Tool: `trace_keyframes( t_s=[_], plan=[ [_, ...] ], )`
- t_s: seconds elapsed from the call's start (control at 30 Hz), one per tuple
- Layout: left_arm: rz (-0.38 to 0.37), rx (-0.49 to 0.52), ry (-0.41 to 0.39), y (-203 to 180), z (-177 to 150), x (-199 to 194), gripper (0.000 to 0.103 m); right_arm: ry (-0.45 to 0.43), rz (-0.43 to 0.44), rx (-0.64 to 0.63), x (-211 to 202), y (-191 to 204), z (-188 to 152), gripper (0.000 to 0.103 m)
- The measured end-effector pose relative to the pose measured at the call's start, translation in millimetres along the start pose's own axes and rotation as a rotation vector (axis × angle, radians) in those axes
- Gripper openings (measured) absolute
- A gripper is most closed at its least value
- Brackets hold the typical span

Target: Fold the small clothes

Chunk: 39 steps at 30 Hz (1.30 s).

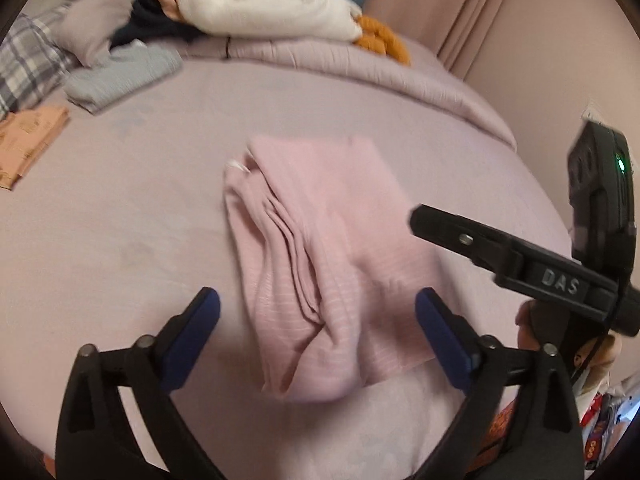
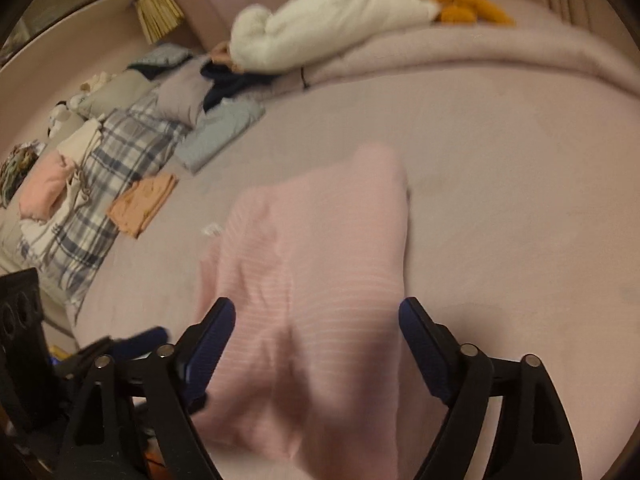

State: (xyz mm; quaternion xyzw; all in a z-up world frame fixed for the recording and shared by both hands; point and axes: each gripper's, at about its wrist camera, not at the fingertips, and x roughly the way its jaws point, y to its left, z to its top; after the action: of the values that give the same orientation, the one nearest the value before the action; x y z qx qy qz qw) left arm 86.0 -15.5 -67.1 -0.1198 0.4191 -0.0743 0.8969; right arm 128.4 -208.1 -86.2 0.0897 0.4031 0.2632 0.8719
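Pink garment (image 1: 320,248) lies folded on the mauve bed sheet (image 1: 120,240), landmark for all below. Left gripper (image 1: 318,312) spread wide above its near end, pads clear of cloth, nothing held. Right gripper (image 2: 316,320) likewise wide, empty, over the same end.

Left view only: the garment's stacked fold edges, and the right gripper's finger (image 1: 460,236) beside it. Right view only: plaid bedding (image 2: 120,152) and shelf beyond it.

Past the garment: grey folded piece (image 1: 120,76), orange folded piece (image 1: 28,140), white plush (image 1: 272,12), curtains (image 1: 460,0).

Right view blurred; weave indistinct.
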Motion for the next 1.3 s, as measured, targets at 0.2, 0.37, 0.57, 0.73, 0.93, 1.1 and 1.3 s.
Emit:
trace_keyframes(
  t_s=[0.2, 0.37, 0.57, 0.73, 0.93, 1.1, 1.3],
  plan=[
    [0.023, -0.002, -0.095, -6, 2, -36, 0.102, -0.117, -0.011, -0.009, -36, 16, -1, 0.091],
    [0.042, -0.012, -0.151, -8, -5, -50, 0.102, -0.189, -0.096, -0.040, -58, 28, -15, 0.092],
    [0.057, -0.026, -0.166, -14, -16, -52, 0.102, -0.260, -0.145, -0.041, -77, 40, -32, 0.092],
    [0.075, -0.018, -0.191, -22, -19, -60, 0.102, -0.299, -0.204, -0.025, -88, 39, -36, 0.097],
    [0.082, -0.002, -0.204, -28, -25, -67, 0.103, -0.325, -0.199, -0.013, -95, 44, -45, 0.102],
    [0.088, -0.012, -0.193, -26, -29, -67, 0.103, -0.321, -0.231, -0.025, -94, 48, -49, 0.102],
    [0.112, -0.034, -0.173, -22, -31, -63, 0.103, -0.302, -0.269, -0.033, -91, 52, -53, 0.102]
  ],
)
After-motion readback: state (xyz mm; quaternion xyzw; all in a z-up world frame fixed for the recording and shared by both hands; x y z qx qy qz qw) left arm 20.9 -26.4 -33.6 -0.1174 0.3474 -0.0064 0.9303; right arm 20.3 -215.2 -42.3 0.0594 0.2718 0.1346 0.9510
